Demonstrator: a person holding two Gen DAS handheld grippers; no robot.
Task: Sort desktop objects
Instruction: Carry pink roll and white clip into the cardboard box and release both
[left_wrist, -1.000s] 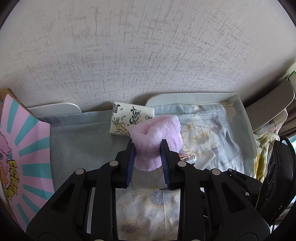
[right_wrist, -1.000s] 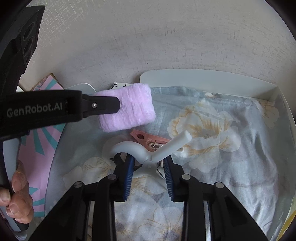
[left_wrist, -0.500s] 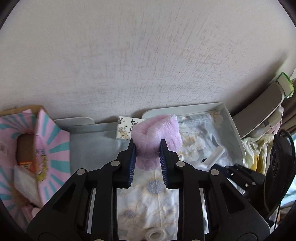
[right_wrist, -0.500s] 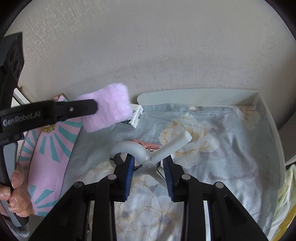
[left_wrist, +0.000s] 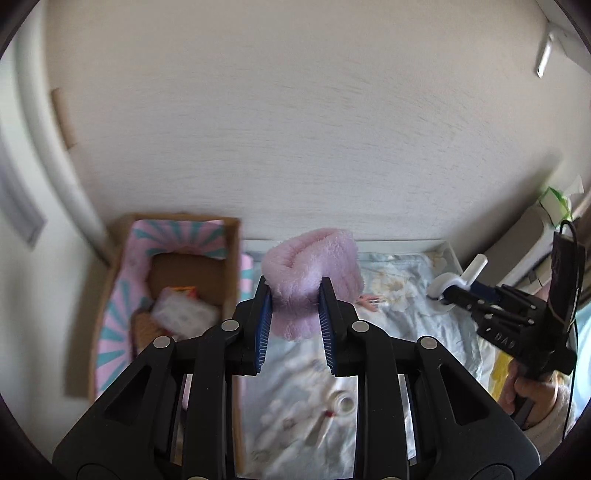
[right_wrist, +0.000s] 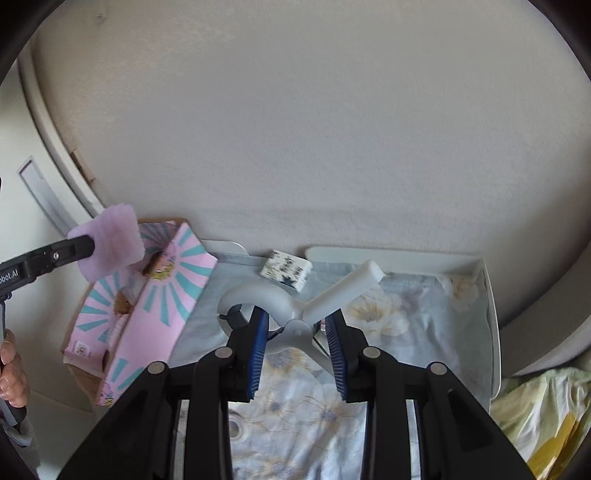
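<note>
My left gripper (left_wrist: 294, 295) is shut on a fluffy pink fabric band (left_wrist: 312, 269), held in the air just right of an open pink-and-teal cardboard box (left_wrist: 110, 332). In the right wrist view the same pink band (right_wrist: 110, 240) hangs over that box (right_wrist: 162, 306) at the left. My right gripper (right_wrist: 297, 325) is shut on a large white plastic clamp (right_wrist: 306, 299), lifted above the floral cloth (right_wrist: 406, 317). In the left wrist view the white clamp (left_wrist: 458, 280) shows at the right in the other gripper.
The box holds a white packet (left_wrist: 181, 314) and an orange item. A patterned tissue pack (right_wrist: 286, 271), a pink clothespin (left_wrist: 369, 301) and a small white roll (left_wrist: 341, 400) lie on the cloth in a white tray (right_wrist: 491, 332). A wall stands close behind.
Both grippers rose with their loads. The left one carried the pink band leftward, from over the cloth to above the box; the box's inside came into view.
</note>
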